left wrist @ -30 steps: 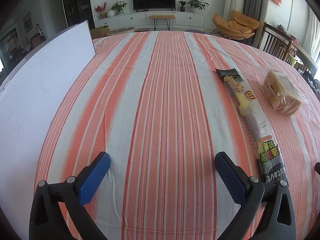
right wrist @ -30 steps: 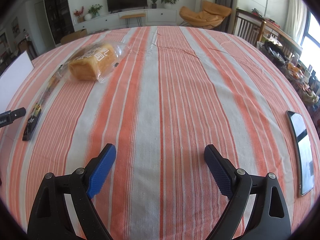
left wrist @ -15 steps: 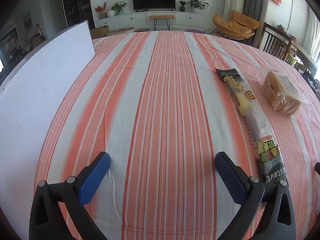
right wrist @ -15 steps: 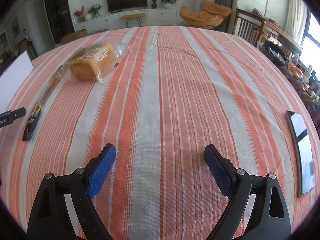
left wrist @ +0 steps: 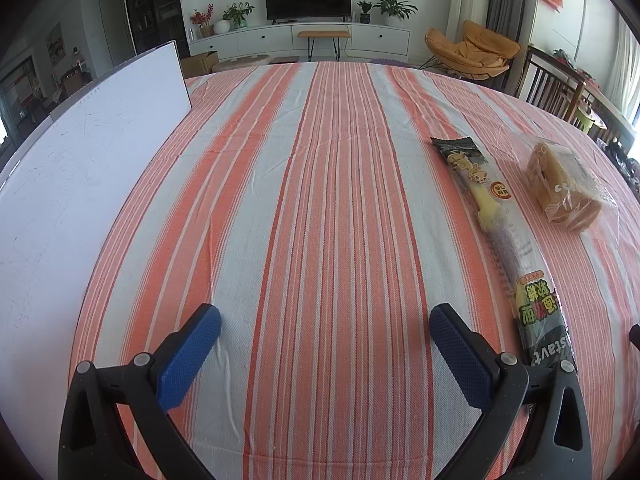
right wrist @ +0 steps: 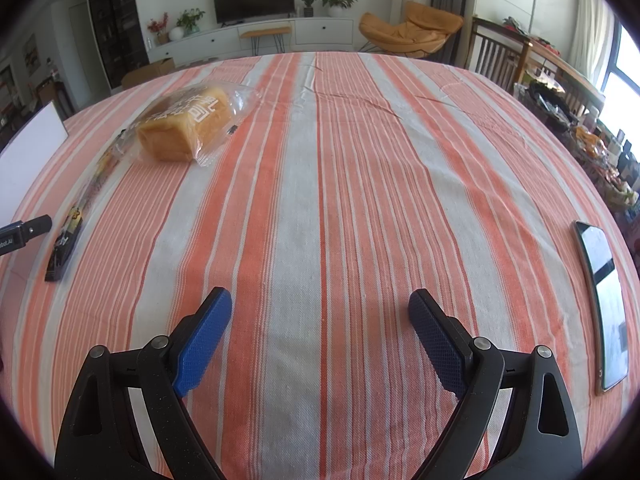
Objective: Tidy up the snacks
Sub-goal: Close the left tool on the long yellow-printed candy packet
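Note:
A long dark snack stick packet [left wrist: 500,232] lies on the striped tablecloth, just right of my left gripper [left wrist: 325,322], which is open and empty. A bagged loaf of bread [left wrist: 560,184] lies to the right of the packet. In the right wrist view the bread [right wrist: 184,128] sits far left and the packet [right wrist: 76,216] runs along the left edge. My right gripper [right wrist: 320,304] is open and empty above bare cloth, well away from both snacks.
A white board [left wrist: 80,168] stands along the table's left side, also in the right wrist view [right wrist: 32,140]. A phone [right wrist: 604,296] lies near the right edge. The left gripper's tip [right wrist: 24,230] shows at far left. Chairs stand beyond the table.

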`<state>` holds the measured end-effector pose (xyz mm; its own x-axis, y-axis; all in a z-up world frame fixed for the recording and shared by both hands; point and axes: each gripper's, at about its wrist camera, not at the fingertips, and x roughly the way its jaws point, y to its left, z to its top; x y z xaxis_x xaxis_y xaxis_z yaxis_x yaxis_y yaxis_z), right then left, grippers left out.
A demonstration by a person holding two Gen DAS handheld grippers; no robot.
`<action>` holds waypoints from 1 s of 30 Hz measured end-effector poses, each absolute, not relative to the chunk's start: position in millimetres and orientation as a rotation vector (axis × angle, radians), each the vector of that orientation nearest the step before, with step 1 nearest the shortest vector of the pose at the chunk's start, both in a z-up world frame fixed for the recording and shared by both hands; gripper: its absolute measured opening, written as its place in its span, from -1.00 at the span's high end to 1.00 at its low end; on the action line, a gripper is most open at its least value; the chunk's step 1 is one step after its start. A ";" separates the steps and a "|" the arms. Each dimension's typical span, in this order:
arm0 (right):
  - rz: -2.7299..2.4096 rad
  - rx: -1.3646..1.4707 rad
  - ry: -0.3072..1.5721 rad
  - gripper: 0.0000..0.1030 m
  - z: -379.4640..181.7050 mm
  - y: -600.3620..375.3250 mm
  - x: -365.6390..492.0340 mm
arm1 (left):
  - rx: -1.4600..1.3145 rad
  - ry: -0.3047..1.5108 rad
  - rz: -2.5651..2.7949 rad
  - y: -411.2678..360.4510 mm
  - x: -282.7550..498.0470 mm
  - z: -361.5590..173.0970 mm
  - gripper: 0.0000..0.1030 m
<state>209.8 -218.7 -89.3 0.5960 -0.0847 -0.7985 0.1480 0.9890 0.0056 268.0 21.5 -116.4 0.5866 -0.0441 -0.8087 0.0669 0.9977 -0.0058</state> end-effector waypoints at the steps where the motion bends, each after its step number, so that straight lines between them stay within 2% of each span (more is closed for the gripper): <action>1: -0.135 0.074 0.923 -0.80 -89.4 -218.5 210.0 | 0.026 0.942 -0.065 21.3 268.5 -116.3 -1.00; 6: -0.135 0.074 0.923 -0.80 -89.3 -218.6 209.8 | 0.022 0.943 -0.059 21.6 268.3 -117.0 -1.00; 10: -0.132 0.073 0.925 -0.82 -89.7 -217.8 211.1 | -0.024 1.064 -0.101 17.0 275.3 -105.1 -0.95; 11: -0.131 0.072 0.925 -0.82 -89.9 -217.4 211.5 | -0.078 1.046 -0.141 15.9 273.5 -96.4 -0.88; 14: -0.131 0.072 0.926 -0.83 -90.1 -216.7 212.3 | -0.153 0.980 -0.262 -7.8 275.9 -68.4 -0.89; 17: -0.128 0.073 0.927 -0.86 -90.8 -215.5 214.8 | -0.017 0.993 -0.326 -58.4 290.1 -63.0 -0.90; 21: -0.127 0.073 0.927 -0.87 -91.1 -214.7 215.1 | 0.197 1.017 -0.209 -108.3 310.3 -86.3 -0.86; 22: -0.127 0.074 0.927 -0.87 -91.2 -214.5 215.2 | 0.207 1.022 -0.184 -110.9 313.2 -91.5 -0.80; 24: -0.127 0.073 0.927 -0.87 -91.0 -214.8 215.1 | 0.194 1.037 -0.147 -107.8 315.8 -100.4 -0.23; 25: -0.127 0.073 0.927 -0.87 -91.3 -214.3 215.4 | 0.132 1.025 -0.177 -100.8 313.8 -100.2 -0.07; 27: -0.127 0.073 0.928 -0.87 -91.2 -214.4 215.4 | 0.087 1.021 -0.173 -87.6 309.5 -99.6 0.48; 30: -0.127 0.073 0.927 -0.87 -91.1 -214.7 215.2 | 0.077 1.013 -0.159 -61.3 296.9 -97.5 0.54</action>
